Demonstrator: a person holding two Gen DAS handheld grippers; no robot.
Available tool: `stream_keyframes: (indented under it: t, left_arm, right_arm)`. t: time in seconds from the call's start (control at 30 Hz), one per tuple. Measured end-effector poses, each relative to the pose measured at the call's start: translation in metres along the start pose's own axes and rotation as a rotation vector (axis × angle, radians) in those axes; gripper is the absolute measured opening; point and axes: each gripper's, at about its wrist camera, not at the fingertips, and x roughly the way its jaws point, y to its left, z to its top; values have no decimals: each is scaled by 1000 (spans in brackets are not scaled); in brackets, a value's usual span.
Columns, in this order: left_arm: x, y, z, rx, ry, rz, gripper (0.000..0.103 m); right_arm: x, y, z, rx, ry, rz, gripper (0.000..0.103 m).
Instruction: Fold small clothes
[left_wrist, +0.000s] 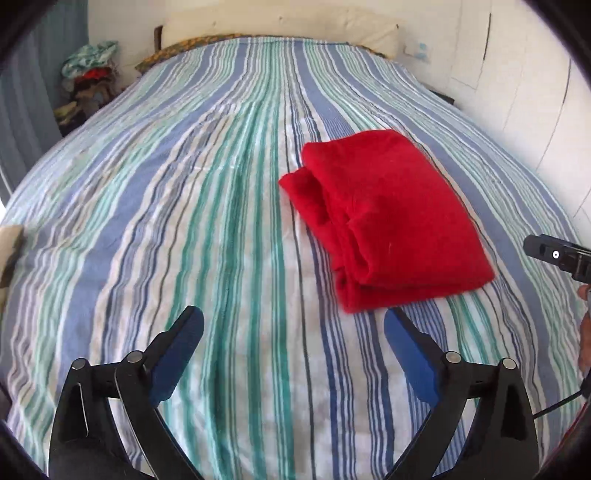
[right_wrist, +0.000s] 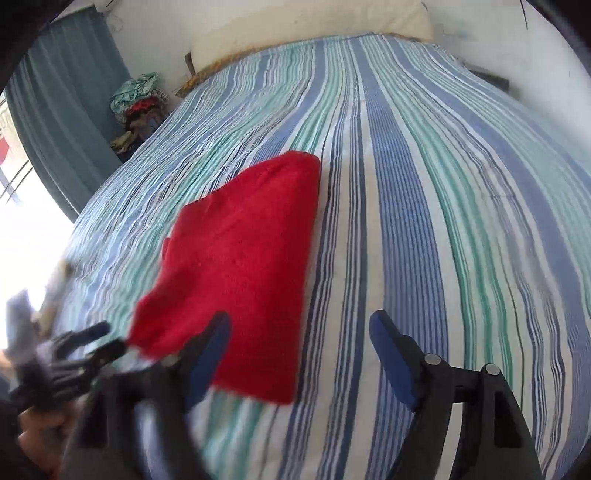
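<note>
A red garment lies folded into a thick rectangle on the striped bed sheet. My left gripper is open and empty, hovering just in front of and to the left of the garment's near edge. My right gripper is open and empty above the garment's near right corner, its left finger over the red cloth. The right gripper's body shows at the right edge of the left wrist view. The left gripper shows blurred at the lower left of the right wrist view.
The bed fills both views, with a pale pillow at the head. A heap of mixed clothes sits beside the bed on the far left by a blue curtain. A white wall runs along the right.
</note>
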Motion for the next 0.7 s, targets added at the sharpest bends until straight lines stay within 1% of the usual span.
stream_keyframes:
  t: [0.03, 0.1, 0.17, 0.23, 0.27, 0.3, 0.4, 0.47, 0.57, 0.7]
  left_arm:
    - [-14, -6, -6, 33, -16, 54, 100]
    - [-33, -15, -16, 66, -15, 144, 100]
    - [-51, -23, -24, 76, 0, 220, 101]
    - [-66, -28, -30, 82, -8, 275, 101]
    - [-74, -28, -33, 75, -7, 276, 101]
    - [-80, -28, -35, 62, 3, 262, 101]
    - [-100, -32, -39, 40, 55, 199, 101]
    - [-109, -37, -38, 42, 52, 168, 101]
    - [-126, -46, -41, 39, 29, 157, 101]
    - [-133, -46, -44, -1, 46, 110, 101]
  right_arm:
    - [-14, 3, -14, -17, -4, -29, 93]
    - [-38, 11, -38, -45, -5, -62, 94]
    - [-61, 21, -61, -57, 1, -68, 96]
    - [-83, 32, -79, -57, -9, -73, 101]
    - [-93, 37, -85, -55, -14, -75, 102]
    - [-102, 42, -91, -54, -19, -77, 102]
    - [-123, 56, -102, -62, -23, -91, 102]
    - [-136, 65, -108, -79, -34, -100, 102]
    - [-151, 74, -113, -110, -30, -129, 102]
    - [-161, 80, -121, -125, -18, -174, 102]
